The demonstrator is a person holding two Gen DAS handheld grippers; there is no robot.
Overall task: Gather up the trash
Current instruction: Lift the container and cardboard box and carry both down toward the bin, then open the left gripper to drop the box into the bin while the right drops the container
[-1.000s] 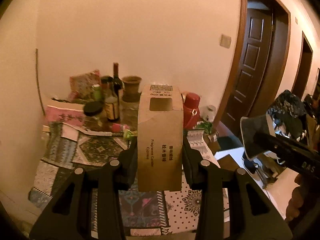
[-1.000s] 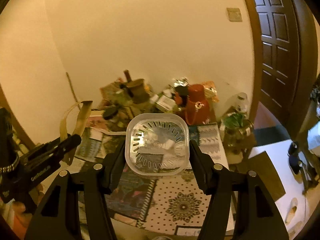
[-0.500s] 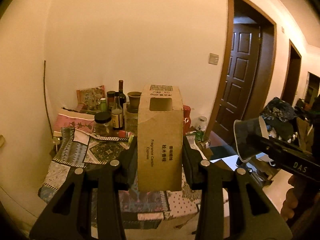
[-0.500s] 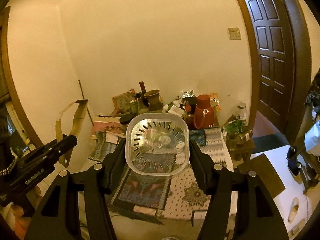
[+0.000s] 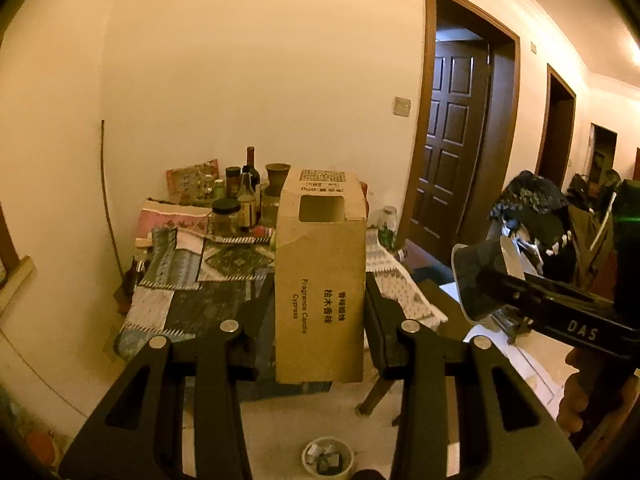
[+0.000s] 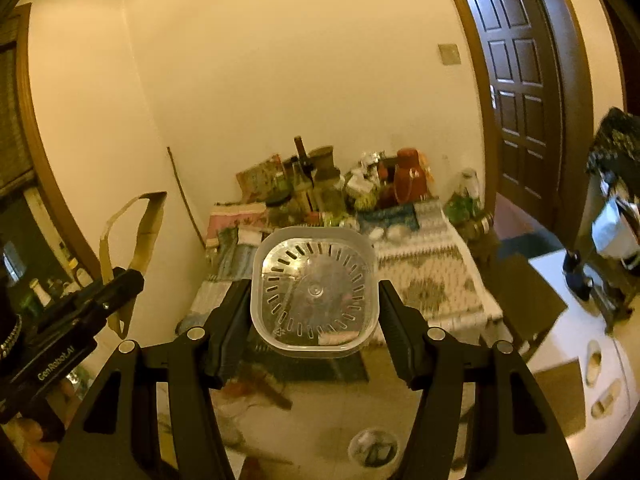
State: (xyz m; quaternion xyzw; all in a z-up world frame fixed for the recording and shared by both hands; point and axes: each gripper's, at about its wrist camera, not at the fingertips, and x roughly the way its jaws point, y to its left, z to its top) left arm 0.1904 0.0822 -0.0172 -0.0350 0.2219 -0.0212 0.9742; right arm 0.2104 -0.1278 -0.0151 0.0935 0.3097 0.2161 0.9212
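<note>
Left gripper clamps a candle box, right gripper a plastic tub — carry-off under way; next, the small bin at 6 o'clock.

A tall brown cardboard carton stood upright, clamped; a clear, slotted plastic tub faced bottom-first, clamped

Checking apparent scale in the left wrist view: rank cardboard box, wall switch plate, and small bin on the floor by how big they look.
1. cardboard box, inflated by nearness, held between the fingers
2. small bin
3. wall switch plate
</note>
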